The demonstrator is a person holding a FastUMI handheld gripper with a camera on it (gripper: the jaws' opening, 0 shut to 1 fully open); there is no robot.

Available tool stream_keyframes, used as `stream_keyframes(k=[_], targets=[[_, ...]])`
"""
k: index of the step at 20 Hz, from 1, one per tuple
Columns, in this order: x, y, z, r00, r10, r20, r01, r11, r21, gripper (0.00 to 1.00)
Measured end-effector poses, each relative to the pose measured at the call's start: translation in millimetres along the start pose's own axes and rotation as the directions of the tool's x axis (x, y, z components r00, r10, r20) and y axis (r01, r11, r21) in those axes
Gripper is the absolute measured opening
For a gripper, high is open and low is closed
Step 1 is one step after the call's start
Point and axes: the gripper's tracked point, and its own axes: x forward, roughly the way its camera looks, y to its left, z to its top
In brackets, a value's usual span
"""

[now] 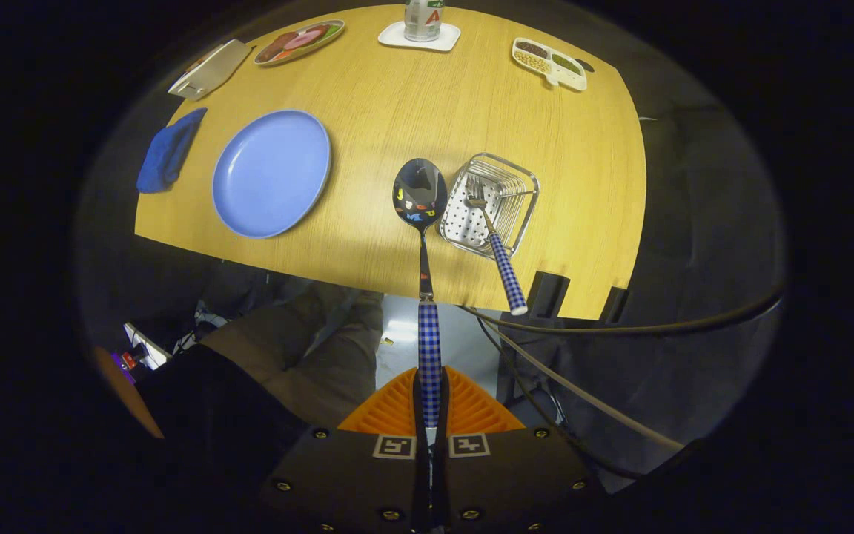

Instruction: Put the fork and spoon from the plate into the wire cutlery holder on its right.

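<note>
My gripper (431, 404) is shut on the checked handle of the spoon (421, 194), which sticks straight ahead from between the fingers. The spoon's bowl hangs high above the wooden table (397, 89), just left of the wire cutlery holder (523, 182). The fork (500, 252) lies in the holder, tines down inside, its checked handle leaning out over the near rim toward me. The blue plate (271, 172) sits to the left of the spoon bowl with nothing on it.
A folded blue cloth (169, 150) lies left of the plate. Along the far edge stand a white tray (208, 69), an oval dish of food (299, 41), a bottle on a white coaster (421, 30) and a divided snack dish (549, 63). Cables (605, 330) and a person's legs (308, 348) are below.
</note>
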Motion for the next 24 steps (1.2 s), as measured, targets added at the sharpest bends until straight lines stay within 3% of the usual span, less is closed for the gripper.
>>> stream_keyframes(k=[5, 11, 20, 24], targets=[[6, -28, -1, 0.999, -0.023, -0.048, 0.025, 0.999, 0.026, 0.02], [16, -51, 4, 0.979, -0.071, -0.191, 0.068, 0.997, -0.018, 0.02], [21, -64, 32, 0.932, -0.164, -0.323, 0.129, 0.984, -0.125, 0.02], [18, -66, 44, 0.891, -0.181, -0.415, 0.128, 0.980, -0.154, 0.02]])
